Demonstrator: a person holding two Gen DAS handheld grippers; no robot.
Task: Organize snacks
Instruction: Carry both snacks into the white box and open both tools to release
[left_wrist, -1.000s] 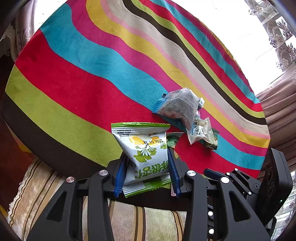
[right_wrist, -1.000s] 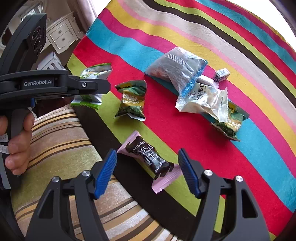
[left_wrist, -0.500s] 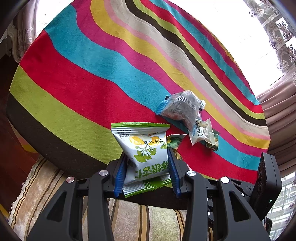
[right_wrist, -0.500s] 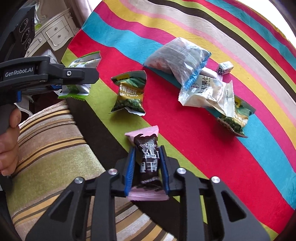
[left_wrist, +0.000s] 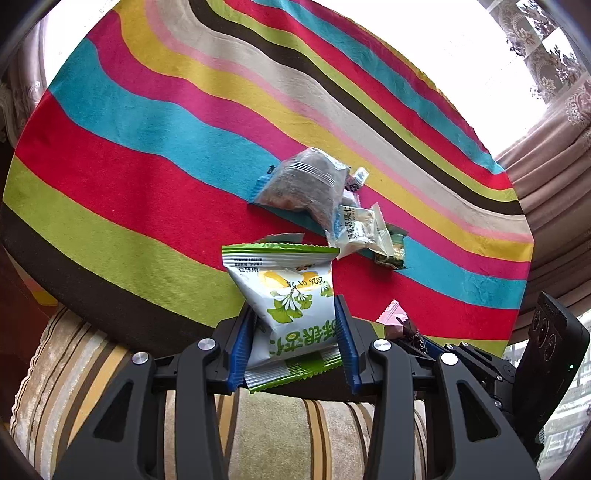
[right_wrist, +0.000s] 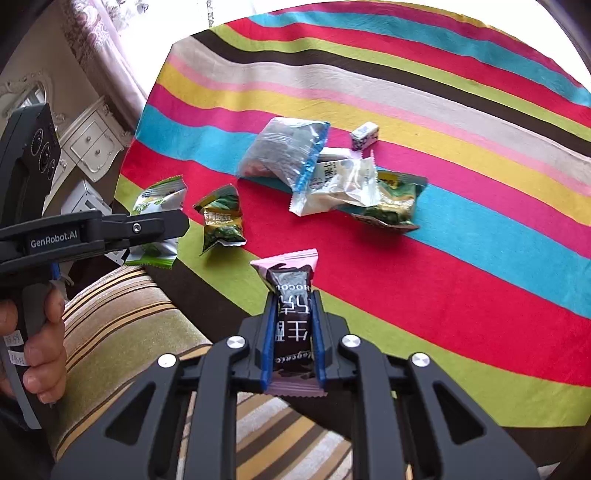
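My left gripper (left_wrist: 293, 314) is shut on a white-and-green snack packet (left_wrist: 288, 291), held above the near edge of the striped table (left_wrist: 147, 122). The same packet shows in the right wrist view (right_wrist: 157, 199). My right gripper (right_wrist: 293, 310) is shut on a dark chocolate bar in a pink wrapper (right_wrist: 291, 291), lifted off the cloth. A small green pea packet (right_wrist: 221, 221) lies alone near the edge. A pile further in holds a clear blue-edged bag (right_wrist: 284, 151), a clear white packet (right_wrist: 340, 184), a green packet (right_wrist: 391, 206) and a small wrapped candy (right_wrist: 364, 134).
A striped cushioned seat (right_wrist: 122, 325) sits below the table's near edge. Curtains (left_wrist: 554, 177) hang at the right of the left wrist view. A white dresser (right_wrist: 92, 144) stands to the left of the table in the right wrist view.
My right gripper closed on the chocolate bar and lifted it off the table. My left gripper, still holding its packet, moved forward toward the pile.
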